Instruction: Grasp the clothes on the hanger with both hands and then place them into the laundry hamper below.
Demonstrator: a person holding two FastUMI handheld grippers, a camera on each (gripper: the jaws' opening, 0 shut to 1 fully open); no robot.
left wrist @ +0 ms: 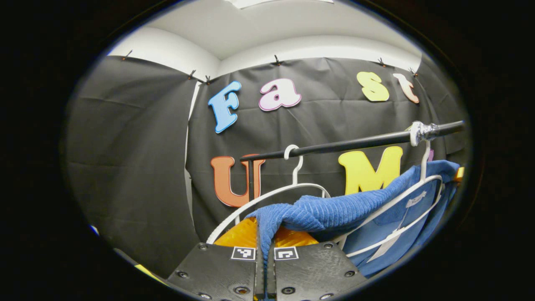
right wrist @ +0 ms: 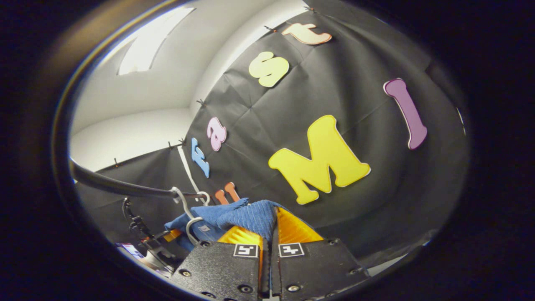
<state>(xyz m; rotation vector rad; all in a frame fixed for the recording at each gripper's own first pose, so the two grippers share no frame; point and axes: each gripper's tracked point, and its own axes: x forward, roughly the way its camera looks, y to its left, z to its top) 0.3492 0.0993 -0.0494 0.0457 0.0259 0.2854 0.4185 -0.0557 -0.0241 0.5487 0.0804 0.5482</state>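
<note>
Currently, the left gripper point(left wrist: 265, 246) is clenched on a fold of the blue ribbed garment point(left wrist: 334, 211); both fingers point(left wrist: 234, 238) press the cloth between them. In the left gripper view the garment stretches from these fingers up and to the right, draped over a white hanger point(left wrist: 411, 196). That hanger hooks onto the black rail point(left wrist: 355, 144) near its right end, just beside a wrapped joint point(left wrist: 422, 131). A second white hanger point(left wrist: 292, 184) hooks onto the rail near its left end, and its curved arm passes behind the gripped fold. A white tag point(left wrist: 416, 200) shows on the garment inside the first hanger.

In the right gripper view the right gripper point(right wrist: 267, 240) is likewise clamped on the garment point(right wrist: 246, 215), with both fingers point(right wrist: 292, 230) pressing the cloth. The rail point(right wrist: 117, 186) crosses at the left, carrying a hanger hook point(right wrist: 182, 198) above the garment. Lower left, the other gripper point(right wrist: 154, 246) appears partly, close to the garment's far end.
</note>
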